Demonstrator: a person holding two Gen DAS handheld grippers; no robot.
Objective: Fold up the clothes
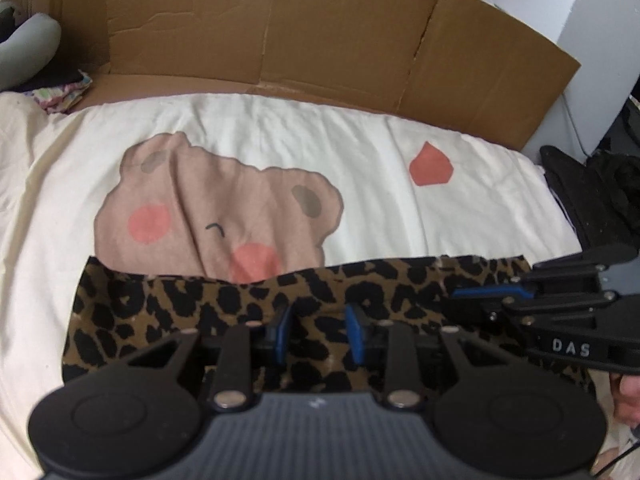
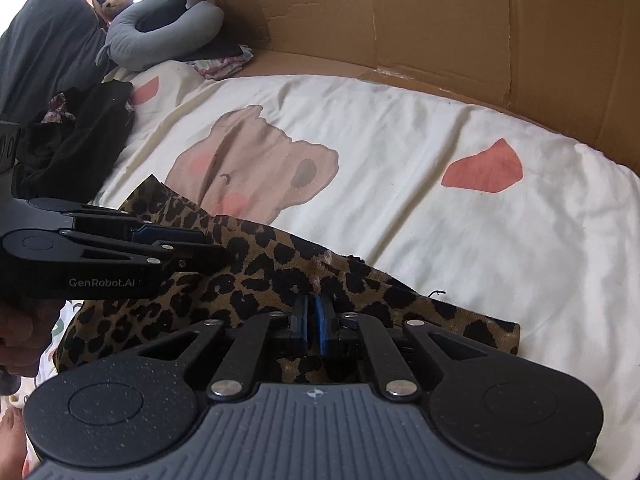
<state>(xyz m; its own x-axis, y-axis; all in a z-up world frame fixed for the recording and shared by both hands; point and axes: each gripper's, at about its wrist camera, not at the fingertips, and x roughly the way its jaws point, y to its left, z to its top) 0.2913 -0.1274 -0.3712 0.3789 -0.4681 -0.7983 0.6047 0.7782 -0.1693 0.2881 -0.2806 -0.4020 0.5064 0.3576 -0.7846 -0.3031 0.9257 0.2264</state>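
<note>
The leopard-print garment point(image 1: 224, 308) lies on the bed, at the near edge of the white sheet point(image 1: 360, 152), just below the printed bear face point(image 1: 224, 204). It is already doubled into a long band, judging from its thick edges.

The left tool point(image 1: 316, 330) stands partly open over the cloth; the print shows between its blue pads and I cannot tell if they pinch anything. The right tool point(image 2: 311, 322) is almost closed, with only a thin gap. A ridge of the cloth rises just before its tips, but whether a fold is caught there I cannot say.

To do this step well, I think both tools should take the same edge, lift together and carry it level toward 12 o'clock, so the band does not twist.

Around it: a cardboard wall point(image 1: 280, 32) stands at 12 o'clock behind the bed, a pile of black clothes point(image 2: 80, 132) lies at 10 o'clock in the right view, and a grey neck pillow point(image 2: 160, 28) lies further back. The two tools are close, so they may bump.
</note>
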